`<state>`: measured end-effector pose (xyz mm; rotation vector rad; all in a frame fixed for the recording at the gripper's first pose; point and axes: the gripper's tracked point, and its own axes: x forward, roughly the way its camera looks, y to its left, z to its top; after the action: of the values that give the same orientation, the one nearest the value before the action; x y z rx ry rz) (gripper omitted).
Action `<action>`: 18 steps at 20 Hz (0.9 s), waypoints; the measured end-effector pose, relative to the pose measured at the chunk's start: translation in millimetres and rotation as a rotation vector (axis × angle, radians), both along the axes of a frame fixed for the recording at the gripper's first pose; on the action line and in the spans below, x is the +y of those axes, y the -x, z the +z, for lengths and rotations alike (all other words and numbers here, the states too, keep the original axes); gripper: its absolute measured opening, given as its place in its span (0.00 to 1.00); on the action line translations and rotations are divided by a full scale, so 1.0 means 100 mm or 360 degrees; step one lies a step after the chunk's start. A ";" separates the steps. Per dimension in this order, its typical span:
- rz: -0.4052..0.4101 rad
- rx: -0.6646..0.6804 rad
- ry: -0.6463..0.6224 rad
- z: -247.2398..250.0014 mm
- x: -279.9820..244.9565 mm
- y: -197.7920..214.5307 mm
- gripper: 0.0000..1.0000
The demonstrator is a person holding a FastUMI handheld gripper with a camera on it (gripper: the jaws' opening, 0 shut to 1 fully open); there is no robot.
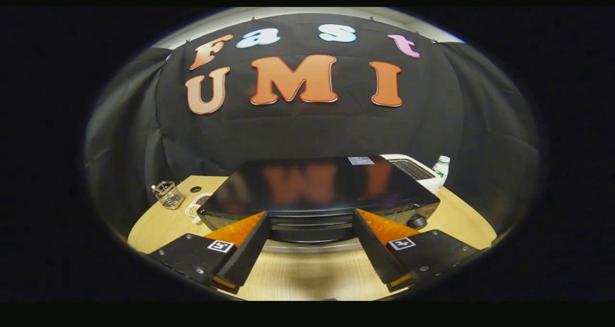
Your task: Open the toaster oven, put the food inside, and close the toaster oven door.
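Note:
A black toaster oven (317, 183) stands on the wooden table, seen from above and in front, its glossy top mirroring the wall. Its door (312, 224) looks shut, with a dark handle bar across the upper front and a silvery curved strip (312, 246) below it. A round knob (417, 221) sits at the front right. My gripper (311, 214) is open and wide, its fingertips level with the oven's top front edge and the handle bar lying between them. Nothing is held. A small plate with food (196, 205) lies left of the oven.
A wire holder (168, 195) stands at the table's far left, near a small dark hole (195, 189). Behind the oven on the right are a white toaster (413, 169) and a white bottle with a green label (441, 169). Bare table (307, 279) lies below my fingers.

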<state>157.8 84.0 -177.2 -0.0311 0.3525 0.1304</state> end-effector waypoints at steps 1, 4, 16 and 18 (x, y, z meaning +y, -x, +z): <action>-0.0009 0.0000 -0.0015 -0.02 -0.02 -0.03 1.00; 0.0004 0.0002 -0.0015 -0.05 -0.04 0.07 1.00; 0.0037 -0.0021 -0.0011 -0.31 -0.14 0.64 1.00; 0.0048 -0.0012 -0.0014 -0.37 -0.16 0.73 1.00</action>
<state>84.6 67.5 -214.1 -0.0284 0.3441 0.1617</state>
